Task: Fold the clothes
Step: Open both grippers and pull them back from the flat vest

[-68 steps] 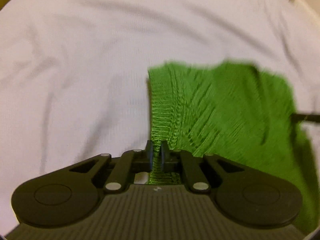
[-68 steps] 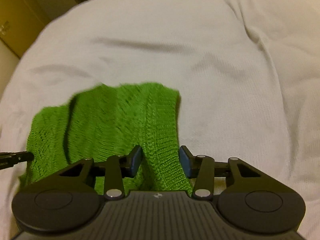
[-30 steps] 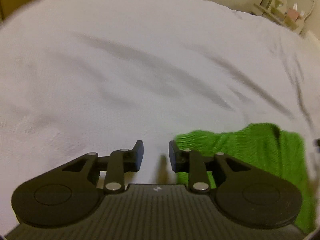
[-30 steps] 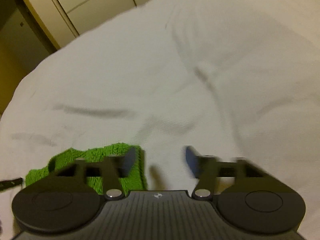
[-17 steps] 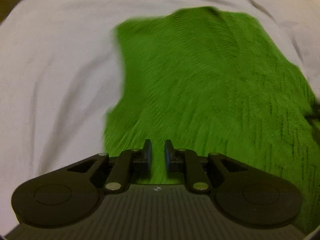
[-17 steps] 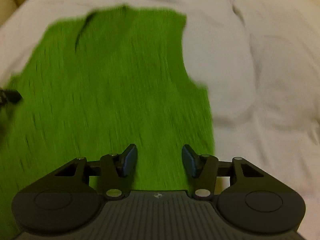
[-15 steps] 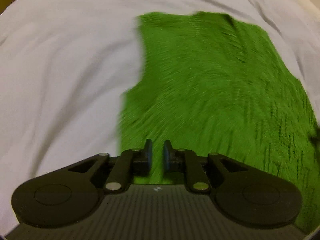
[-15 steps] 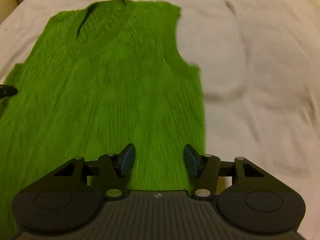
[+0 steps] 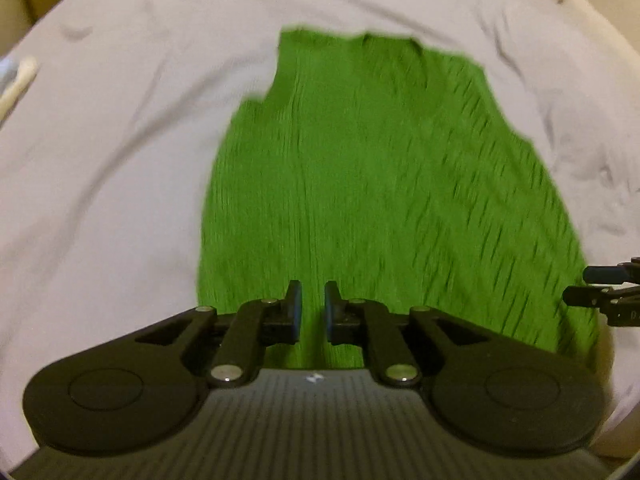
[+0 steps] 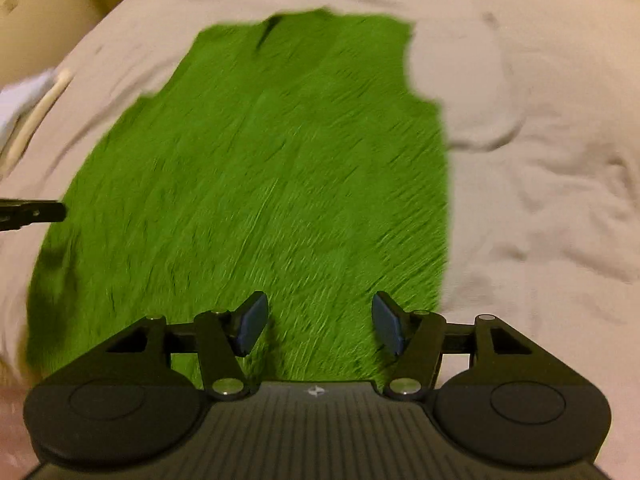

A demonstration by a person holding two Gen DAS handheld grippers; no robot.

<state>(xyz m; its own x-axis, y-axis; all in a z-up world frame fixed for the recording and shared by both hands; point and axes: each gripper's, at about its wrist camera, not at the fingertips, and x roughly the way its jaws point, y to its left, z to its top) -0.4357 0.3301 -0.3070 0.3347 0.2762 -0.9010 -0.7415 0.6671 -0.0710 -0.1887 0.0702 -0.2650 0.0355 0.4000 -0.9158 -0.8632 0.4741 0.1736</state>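
Note:
A green knit vest (image 9: 360,180) lies spread flat on the white bed sheet (image 9: 100,160), neckline at the far end. My left gripper (image 9: 313,308) is over its near left part. Its fingers stand a narrow gap apart with green knit showing between them. The hem is hidden under the gripper, so a pinch cannot be made out. My right gripper (image 10: 320,324) is open over the near right part of the vest (image 10: 260,180), nothing between its fingers. Each gripper shows at the edge of the other's view: the right gripper (image 9: 576,288) and the left gripper (image 10: 36,212).
The sheet (image 10: 540,160) is wrinkled to the right of the vest. A white folded cloth or pillow (image 10: 24,96) lies at the far left edge of the bed. A pale cabinet (image 10: 36,8) stands beyond the bed.
A second ago both grippers were open beside a small folded green piece. Now the vest lies fully spread under them. The left fingers have narrowed; the right stays open.

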